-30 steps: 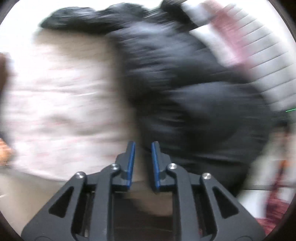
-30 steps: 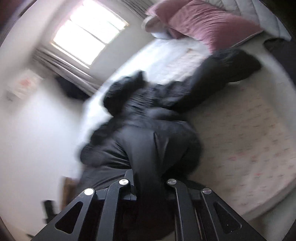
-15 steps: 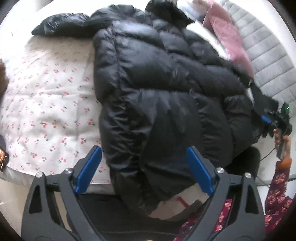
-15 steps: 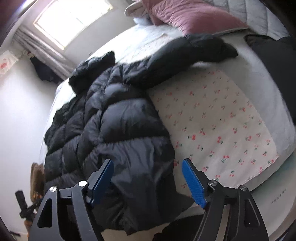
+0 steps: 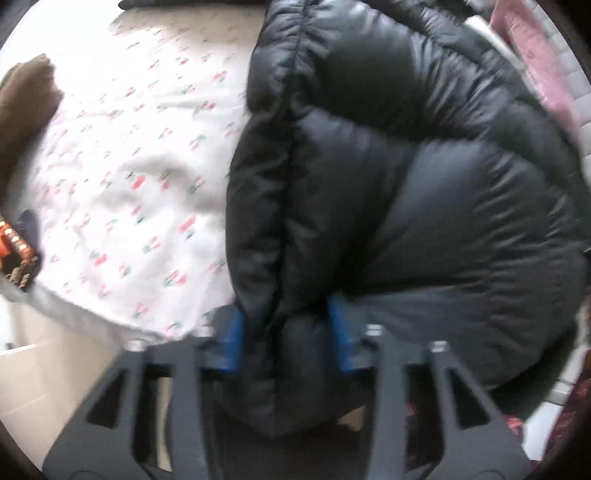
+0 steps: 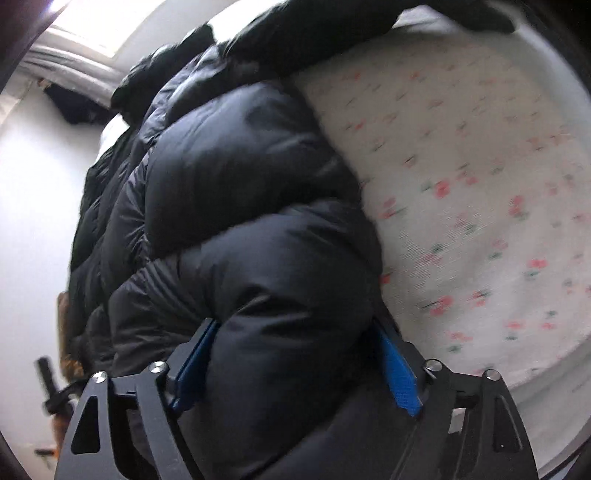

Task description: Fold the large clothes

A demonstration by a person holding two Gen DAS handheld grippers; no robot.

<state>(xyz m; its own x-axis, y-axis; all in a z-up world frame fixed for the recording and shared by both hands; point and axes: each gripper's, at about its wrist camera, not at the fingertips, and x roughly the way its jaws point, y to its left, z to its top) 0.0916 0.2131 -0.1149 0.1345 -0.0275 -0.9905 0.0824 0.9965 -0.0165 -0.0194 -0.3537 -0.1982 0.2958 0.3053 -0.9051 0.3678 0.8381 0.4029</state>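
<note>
A large black puffer jacket (image 5: 406, 177) lies spread on a bed with a white cherry-print sheet (image 5: 129, 166). My left gripper (image 5: 286, 336) has its blue-padded jaws narrowed onto the jacket's bottom hem near its front edge. In the right wrist view the jacket (image 6: 229, 192) fills the left and middle. My right gripper (image 6: 291, 365) stands wide, with a thick puffy bottom corner of the jacket between its blue pads (image 6: 400, 373); whether it grips is unclear. A sleeve (image 6: 332, 33) stretches across the far side of the sheet (image 6: 480, 184).
A pink pillow (image 5: 535, 62) lies beyond the jacket at the upper right. A brown object (image 5: 22, 99) sits at the left bed edge. A bright window (image 6: 92, 22) and a white wall (image 6: 33, 221) are on the left of the right wrist view.
Both grippers have moved in from hovering open above the bed edge onto the jacket's bottom hem. The left jaws have narrowed on the fabric; the right jaws now straddle a thick fold.
</note>
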